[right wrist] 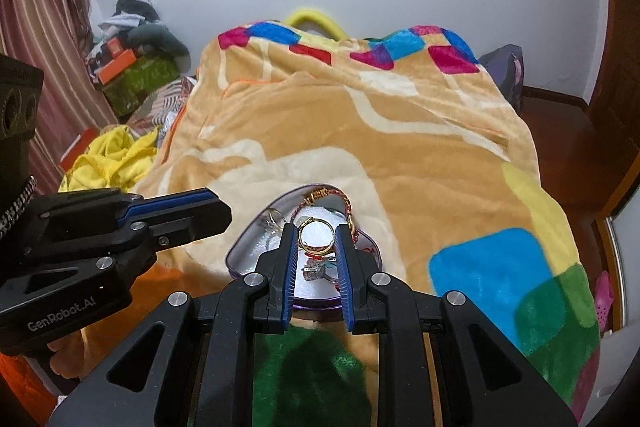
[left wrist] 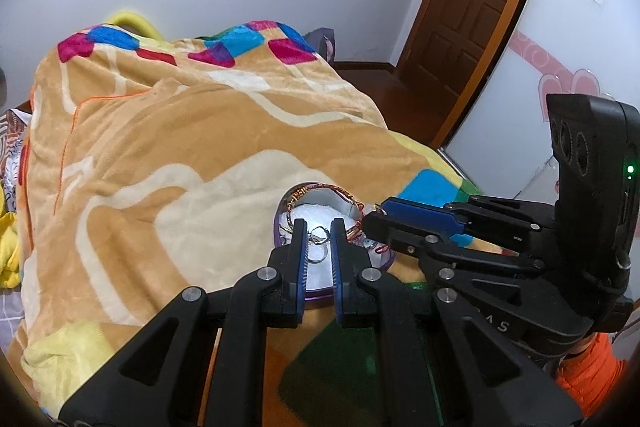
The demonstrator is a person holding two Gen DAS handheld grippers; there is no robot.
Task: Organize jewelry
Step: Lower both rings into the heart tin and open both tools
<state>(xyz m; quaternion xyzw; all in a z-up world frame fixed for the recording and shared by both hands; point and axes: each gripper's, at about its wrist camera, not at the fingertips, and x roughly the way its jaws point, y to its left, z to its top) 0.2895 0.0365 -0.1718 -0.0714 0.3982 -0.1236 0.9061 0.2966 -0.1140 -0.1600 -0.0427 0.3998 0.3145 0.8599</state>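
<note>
The heart-shaped box (right wrist: 240, 251) sits on the blanket (right wrist: 360, 147), jewelry inside on white padding. The right gripper (right wrist: 316, 235) hangs over it, jaws parted around a gold ring (right wrist: 315, 235) without visibly clamping it (contact is hard to judge). The left gripper (left wrist: 319, 237), also parted, frames a silver ring (left wrist: 318, 235) nearer the box's left lobe. Each arm has its own ring straight ahead.
</note>
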